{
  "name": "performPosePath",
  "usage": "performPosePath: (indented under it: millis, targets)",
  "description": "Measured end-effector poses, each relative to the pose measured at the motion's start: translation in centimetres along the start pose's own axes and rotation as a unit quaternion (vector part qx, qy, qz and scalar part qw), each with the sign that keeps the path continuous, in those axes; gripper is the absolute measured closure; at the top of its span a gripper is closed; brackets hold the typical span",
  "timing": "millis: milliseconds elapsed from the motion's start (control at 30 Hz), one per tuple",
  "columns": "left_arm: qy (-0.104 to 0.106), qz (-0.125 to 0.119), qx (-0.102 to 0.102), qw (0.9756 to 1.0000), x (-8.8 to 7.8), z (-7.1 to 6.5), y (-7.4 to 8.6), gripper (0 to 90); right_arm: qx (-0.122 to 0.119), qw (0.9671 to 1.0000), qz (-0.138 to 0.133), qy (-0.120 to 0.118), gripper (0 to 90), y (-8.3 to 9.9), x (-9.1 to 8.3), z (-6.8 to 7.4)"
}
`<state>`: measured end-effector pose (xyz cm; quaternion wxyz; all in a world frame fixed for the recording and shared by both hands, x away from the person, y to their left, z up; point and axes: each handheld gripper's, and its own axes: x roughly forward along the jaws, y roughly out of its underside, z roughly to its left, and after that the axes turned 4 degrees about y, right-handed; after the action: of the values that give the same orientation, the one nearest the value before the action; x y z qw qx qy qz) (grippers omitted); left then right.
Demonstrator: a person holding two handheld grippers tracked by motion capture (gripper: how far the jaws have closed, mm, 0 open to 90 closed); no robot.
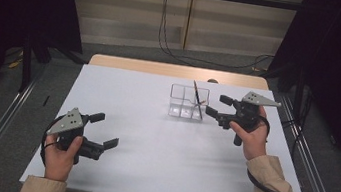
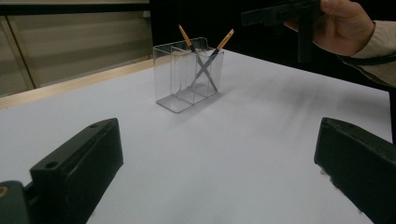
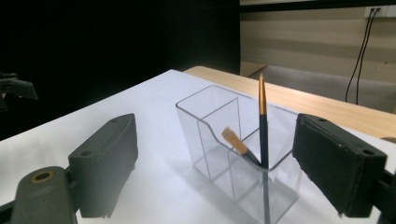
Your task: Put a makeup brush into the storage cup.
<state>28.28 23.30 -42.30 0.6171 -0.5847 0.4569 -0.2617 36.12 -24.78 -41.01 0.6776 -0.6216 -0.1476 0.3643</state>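
Note:
A clear plastic holder (image 1: 182, 103) with several compartments stands on the white table top (image 1: 147, 173), right of the middle. Two dark brushes with orange ends (image 1: 197, 100) cross inside its right compartment. In the right gripper view one brush (image 3: 263, 126) stands nearly upright and the other (image 3: 238, 145) leans low inside the holder (image 3: 210, 126). My right gripper (image 1: 218, 106) hovers just right of the holder and points at it, jaws open (image 3: 215, 172) and nothing between the pads. My left gripper (image 1: 106, 129) rests open near the front left, empty (image 2: 219, 172), facing the holder (image 2: 187, 74).
The white sheet covers a wooden table whose far edge (image 1: 177, 70) shows as a bare strip. Metal rails (image 1: 4, 118) run along both sides below the table. Cables (image 1: 204, 60) lie on the floor behind it. Dark curtains hang at both sides.

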Motion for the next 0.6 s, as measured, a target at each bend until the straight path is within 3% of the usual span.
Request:
performPosePath:
  millis: [600]
  targets:
    - [0.001,0.001,-0.003,1.0,0.1,0.0,0.2,1.0,-0.013,0.9999,0.006,-0.005,8.7,1.3,-2.4,-0.1]
